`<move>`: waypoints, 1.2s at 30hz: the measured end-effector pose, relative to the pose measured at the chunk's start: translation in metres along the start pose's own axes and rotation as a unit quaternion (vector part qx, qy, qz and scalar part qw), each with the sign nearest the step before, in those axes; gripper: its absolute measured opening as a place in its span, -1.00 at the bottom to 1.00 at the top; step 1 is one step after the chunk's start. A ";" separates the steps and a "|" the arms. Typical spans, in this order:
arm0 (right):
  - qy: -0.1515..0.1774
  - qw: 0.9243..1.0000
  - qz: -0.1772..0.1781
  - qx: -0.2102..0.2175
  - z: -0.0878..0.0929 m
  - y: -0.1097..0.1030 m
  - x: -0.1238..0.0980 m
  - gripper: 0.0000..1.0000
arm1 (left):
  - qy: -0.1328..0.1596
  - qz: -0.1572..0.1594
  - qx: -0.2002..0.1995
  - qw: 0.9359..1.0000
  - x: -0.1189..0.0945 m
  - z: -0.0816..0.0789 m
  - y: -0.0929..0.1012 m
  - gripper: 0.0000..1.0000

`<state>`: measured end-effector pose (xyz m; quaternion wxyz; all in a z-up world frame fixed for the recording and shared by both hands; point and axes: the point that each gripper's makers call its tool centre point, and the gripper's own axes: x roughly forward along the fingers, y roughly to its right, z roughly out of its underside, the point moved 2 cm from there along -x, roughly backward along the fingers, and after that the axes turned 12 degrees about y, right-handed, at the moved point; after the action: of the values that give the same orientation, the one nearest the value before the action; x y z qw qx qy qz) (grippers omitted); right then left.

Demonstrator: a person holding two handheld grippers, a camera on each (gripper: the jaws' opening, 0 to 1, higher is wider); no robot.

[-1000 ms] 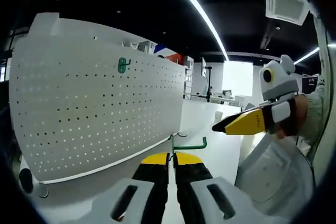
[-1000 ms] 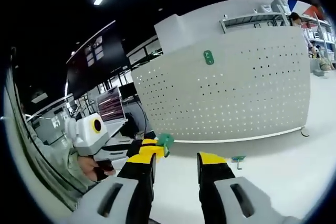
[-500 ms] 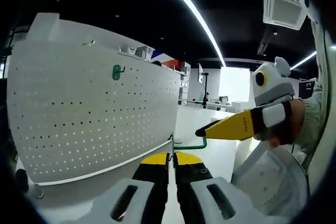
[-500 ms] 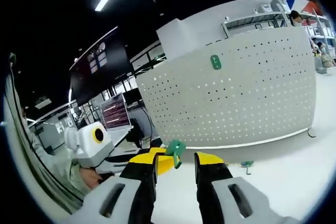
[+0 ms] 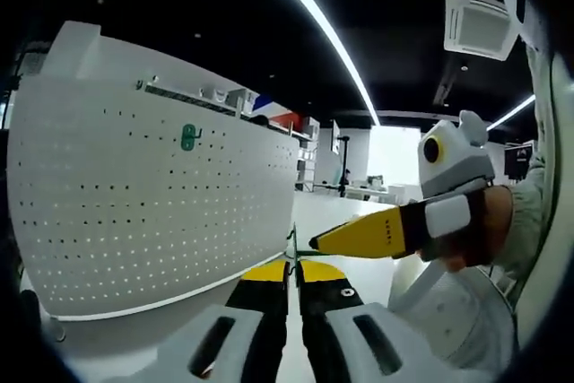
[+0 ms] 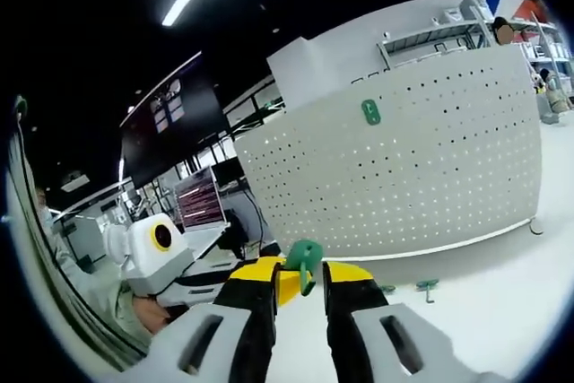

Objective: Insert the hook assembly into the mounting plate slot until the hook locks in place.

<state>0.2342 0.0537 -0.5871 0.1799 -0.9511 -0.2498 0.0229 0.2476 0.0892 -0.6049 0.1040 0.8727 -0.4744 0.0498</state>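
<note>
Far left in the left gripper view stands the white perforated mounting plate (image 5: 152, 204), a green hook (image 5: 187, 137) already hung near its top. My left gripper (image 5: 293, 277) has its jaws pressed together on the thin stem of a green hook assembly (image 5: 291, 248), well short of the plate. From the right, my right gripper (image 5: 354, 238) reaches in until its yellow tips meet that piece; in the right gripper view its jaws sit around the green head (image 6: 303, 259), whether clamped I cannot tell. I judge this a mid-air handover ahead of insertion. Next I need one firm grip, then to line the hook up with a slot. A spare green part (image 6: 427, 286) lies on the table (image 6: 484, 311).
</note>
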 end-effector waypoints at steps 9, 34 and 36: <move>0.013 1.000 0.004 0.009 -0.003 -0.001 0.001 -0.76 | 0.017 0.000 -0.013 1.000 0.002 -0.006 0.005 -0.93; 0.022 0.997 -0.017 -0.076 -0.012 -0.012 0.000 -0.98 | 0.016 0.008 0.021 1.000 0.006 -0.013 0.008 -0.92; 0.022 0.997 -0.017 -0.069 -0.011 -0.010 0.001 -0.98 | 0.012 0.007 0.024 1.000 0.007 -0.013 0.008 -0.91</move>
<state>0.2314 0.0588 -0.5728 0.1192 -0.9572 -0.2631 -0.0181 0.2447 0.0823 -0.5902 0.0883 0.8708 -0.4783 0.0722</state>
